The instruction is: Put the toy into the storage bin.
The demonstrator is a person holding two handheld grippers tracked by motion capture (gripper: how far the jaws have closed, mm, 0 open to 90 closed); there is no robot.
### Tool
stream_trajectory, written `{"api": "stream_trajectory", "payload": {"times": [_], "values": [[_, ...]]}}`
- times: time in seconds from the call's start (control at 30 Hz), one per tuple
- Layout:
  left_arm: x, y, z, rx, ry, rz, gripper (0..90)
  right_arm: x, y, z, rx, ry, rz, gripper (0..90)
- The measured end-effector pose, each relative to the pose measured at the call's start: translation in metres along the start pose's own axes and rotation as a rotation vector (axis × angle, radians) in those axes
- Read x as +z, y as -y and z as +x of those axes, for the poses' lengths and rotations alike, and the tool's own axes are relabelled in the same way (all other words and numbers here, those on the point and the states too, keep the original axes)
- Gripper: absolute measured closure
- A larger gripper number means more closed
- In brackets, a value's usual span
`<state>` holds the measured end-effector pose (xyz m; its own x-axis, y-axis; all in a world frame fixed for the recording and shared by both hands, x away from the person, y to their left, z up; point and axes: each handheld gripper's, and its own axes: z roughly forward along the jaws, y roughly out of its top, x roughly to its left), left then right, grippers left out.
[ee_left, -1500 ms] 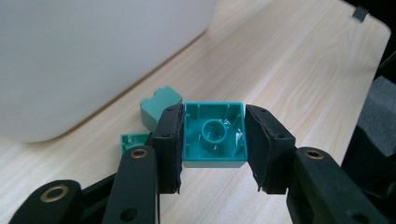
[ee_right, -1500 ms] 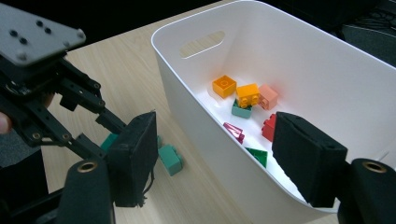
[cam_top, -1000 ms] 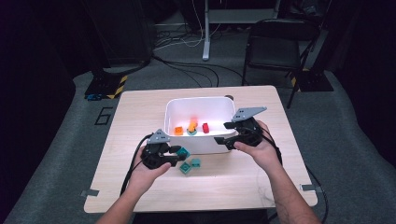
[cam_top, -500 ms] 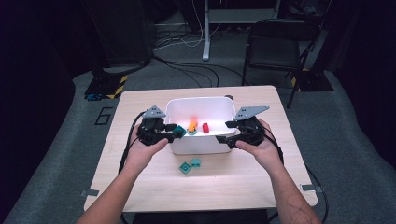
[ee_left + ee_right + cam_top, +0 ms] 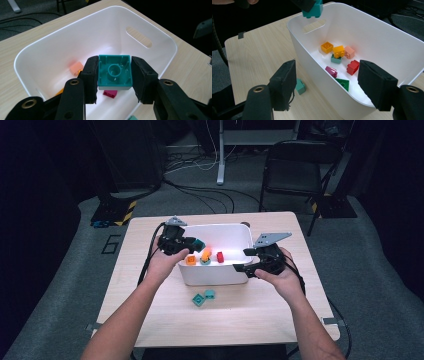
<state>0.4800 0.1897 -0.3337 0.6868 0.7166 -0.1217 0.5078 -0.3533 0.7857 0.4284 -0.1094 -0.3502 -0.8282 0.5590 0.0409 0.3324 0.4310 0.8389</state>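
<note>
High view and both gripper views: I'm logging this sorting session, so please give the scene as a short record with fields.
held: teal plastic brick, clamped in left gripper above the bin
container: white plastic bin on the wooden table
in bin: orange, peach, red, magenta, green and teal bricks
on table: two teal bricks in front of the bin
right gripper: open, jaws either side of the bin's near wall, holding nothing
</note>
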Motion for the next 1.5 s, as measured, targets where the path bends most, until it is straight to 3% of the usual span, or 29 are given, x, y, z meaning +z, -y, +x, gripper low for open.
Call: {"api": "stream_trajectory", "payload": {"times": [0.3, 0.4, 0.53, 0.7, 0.8, 1.0, 1.23, 1.5], "values": [[0.030, -0.022, 0.011, -0.004, -0.023, 0.019, 58.7, -0.004, 0.000, -0.002, 0.004, 0.001, -0.012, 30.8], [0.041, -0.023, 0.016, -0.032, -0.023, 0.023, 58.7, -0.006, 0.000, -0.002, 0.008, 0.000, -0.018, 30.8], [0.055, -0.025, 0.021, -0.022, -0.050, 0.045, 58.7, -0.007, 0.000, -0.002, 0.012, 0.001, -0.021, 30.8], [0.068, -0.030, 0.026, -0.041, -0.081, 0.040, 58.7, -0.008, 0.000, -0.001, 0.009, -0.005, -0.026, 30.8], [0.074, -0.033, 0.025, -0.051, -0.081, 0.030, 58.7, -0.008, 0.000, -0.001, 0.008, -0.003, -0.027, 30.8], [0.092, -0.032, 0.030, -0.072, -0.074, 0.057, 58.7, -0.009, 0.000, -0.002, 0.007, 0.000, -0.033, 30.8], [0.094, -0.031, 0.037, -0.101, -0.109, 0.054, 52.8, -0.009, 0.000, -0.003, 0.010, -0.003, -0.031, 30.8], [0.069, -0.034, 0.022, -0.041, -0.092, 0.028, 51.9, -0.008, 0.000, -0.002, 0.007, -0.001, -0.026, 30.8]]}}
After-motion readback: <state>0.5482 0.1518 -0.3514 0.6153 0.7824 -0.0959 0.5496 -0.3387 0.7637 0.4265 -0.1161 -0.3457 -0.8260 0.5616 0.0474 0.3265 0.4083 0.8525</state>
